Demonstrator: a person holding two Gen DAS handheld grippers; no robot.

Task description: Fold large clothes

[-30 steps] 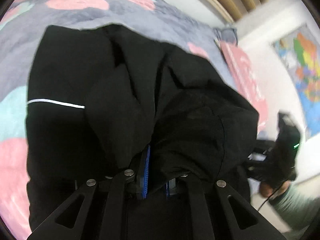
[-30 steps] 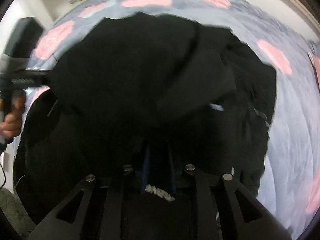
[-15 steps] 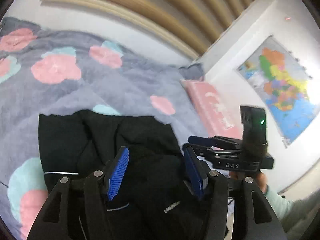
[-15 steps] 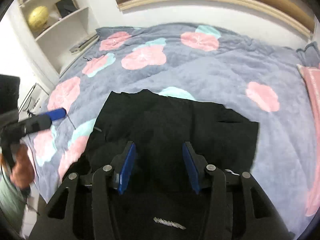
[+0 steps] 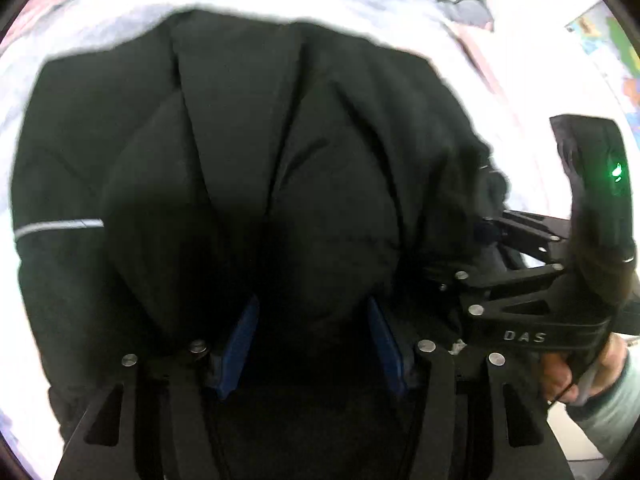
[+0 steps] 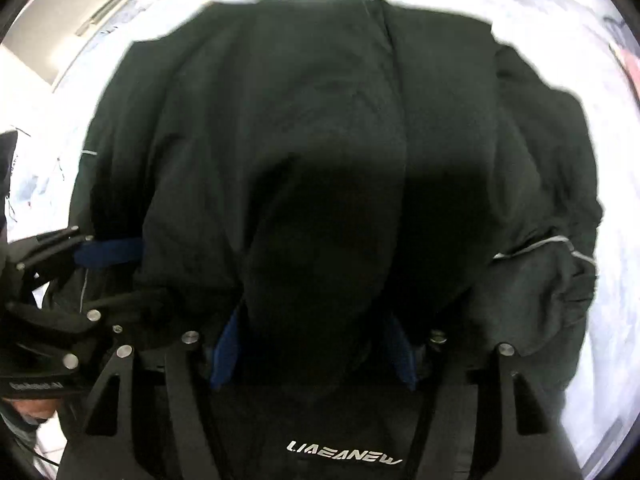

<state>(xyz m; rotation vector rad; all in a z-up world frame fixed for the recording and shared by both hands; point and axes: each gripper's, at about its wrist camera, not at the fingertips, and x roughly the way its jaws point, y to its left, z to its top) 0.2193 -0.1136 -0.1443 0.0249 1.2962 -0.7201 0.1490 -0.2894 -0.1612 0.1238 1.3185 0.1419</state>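
Observation:
A large black garment (image 5: pixel 256 152) with thin white reflective stripes lies bunched on the bed and fills both views (image 6: pixel 320 128). My left gripper (image 5: pixel 314 336) is open, its blue pads wide apart with a bulge of the black fabric between them. My right gripper (image 6: pixel 316 348) is open in the same way, fabric bulging between its blue pads, just above a white logo on the cloth. The right gripper shows at the right of the left wrist view (image 5: pixel 520 280), the left gripper at the left of the right wrist view (image 6: pixel 80 272), both pressed into the garment's near edge.
The floral bed cover (image 5: pixel 120 12) surrounds the garment, overexposed to near white. A pink pillow (image 5: pixel 488 60) and a wall map (image 5: pixel 608 36) lie far right. White shelving (image 6: pixel 80 4) stands at the far left of the right wrist view.
Both grippers shut on the garment a second ago, then lifted away open. Now both have dropped back down onto the garment, jaws open with fabric between the pads.

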